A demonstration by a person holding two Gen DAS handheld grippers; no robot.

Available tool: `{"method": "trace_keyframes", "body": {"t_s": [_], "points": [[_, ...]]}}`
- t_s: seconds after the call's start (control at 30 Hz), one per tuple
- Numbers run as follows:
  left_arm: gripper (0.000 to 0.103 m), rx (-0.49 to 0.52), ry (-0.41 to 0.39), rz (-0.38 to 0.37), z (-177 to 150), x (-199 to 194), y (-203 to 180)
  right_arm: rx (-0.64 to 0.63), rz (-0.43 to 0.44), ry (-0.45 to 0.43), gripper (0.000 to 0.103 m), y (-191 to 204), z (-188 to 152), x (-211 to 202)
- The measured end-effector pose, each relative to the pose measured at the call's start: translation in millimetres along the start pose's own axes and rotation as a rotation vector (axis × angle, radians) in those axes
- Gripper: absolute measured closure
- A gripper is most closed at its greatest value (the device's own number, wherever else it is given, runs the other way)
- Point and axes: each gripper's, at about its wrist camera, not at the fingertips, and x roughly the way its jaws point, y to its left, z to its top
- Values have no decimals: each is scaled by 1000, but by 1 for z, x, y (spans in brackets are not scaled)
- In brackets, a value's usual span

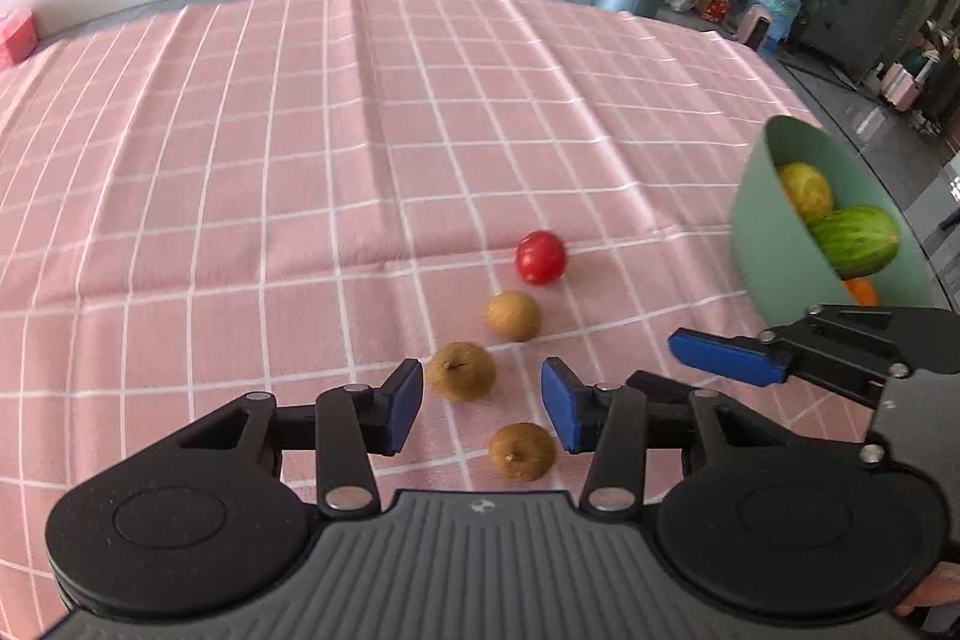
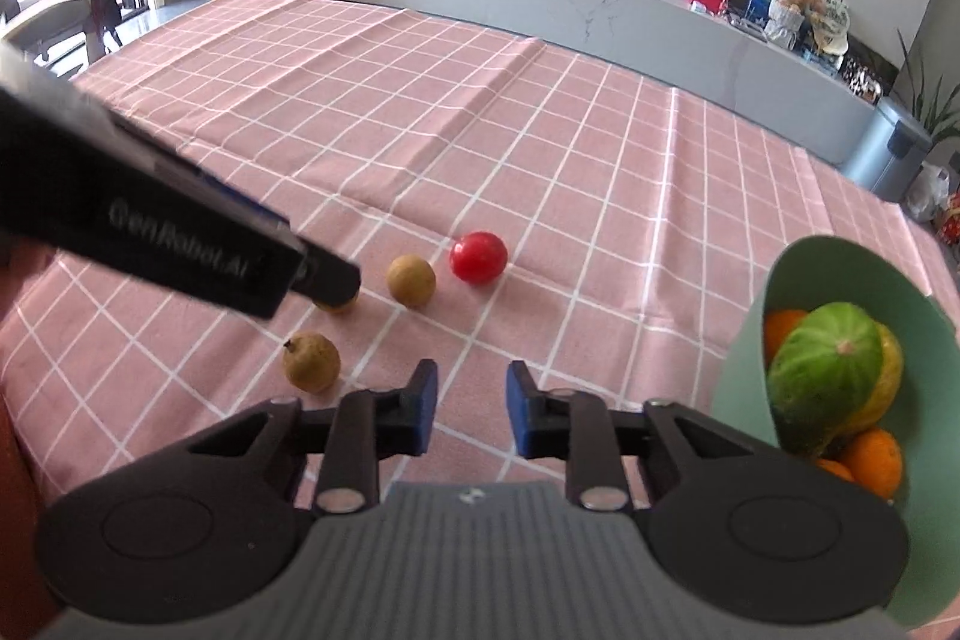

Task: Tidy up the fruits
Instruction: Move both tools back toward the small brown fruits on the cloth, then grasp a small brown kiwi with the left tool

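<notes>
We are in the picking stage: four small fruits lie loose on the pink checked tablecloth (image 1: 300,130), in a short line near its middle, and the green bowl (image 1: 774,232) stands toward the right edge, already holding an orange, a yellow fruit and a striped green melon.

Our left gripper (image 1: 482,403) hangs low with its jaws wide and empty, bracketing one brown fruit (image 1: 461,371), which sits between the blue pads but appears to touch neither. Another brown fruit (image 1: 521,451) lies just nearer us, a third (image 1: 513,316) just beyond, then the red tomato (image 1: 540,257). Our right gripper (image 2: 470,409) hovers beside the bowl, jaws partly open, holding nothing.

We judge the next move to be easing the left jaws shut on the bracketed fruit, gently, since it is round and could roll, then carrying it to the bowl.

The left view shows that fruit whole between the pads; in the right view the left tool's body covers nearly all of it. The right view shows the bowl's contents better.
</notes>
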Motion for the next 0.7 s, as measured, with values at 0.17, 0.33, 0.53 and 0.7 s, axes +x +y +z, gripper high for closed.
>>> {"method": "trace_keyframes", "body": {"t_s": [0.17,0.33,0.53,0.7], "points": [[55,-67,6,-9,1,11,11,13,18,1,83,-1,1,8],[68,-83,25,-18,2,19,12,15,45,-17,83,0,4,12],[72,-108,1,-11,2,17,17,-1,70,-38,83,3,10,18],[72,-138,-44,47,4,8,25,-51,97,-63,83,10,18,26]]}}
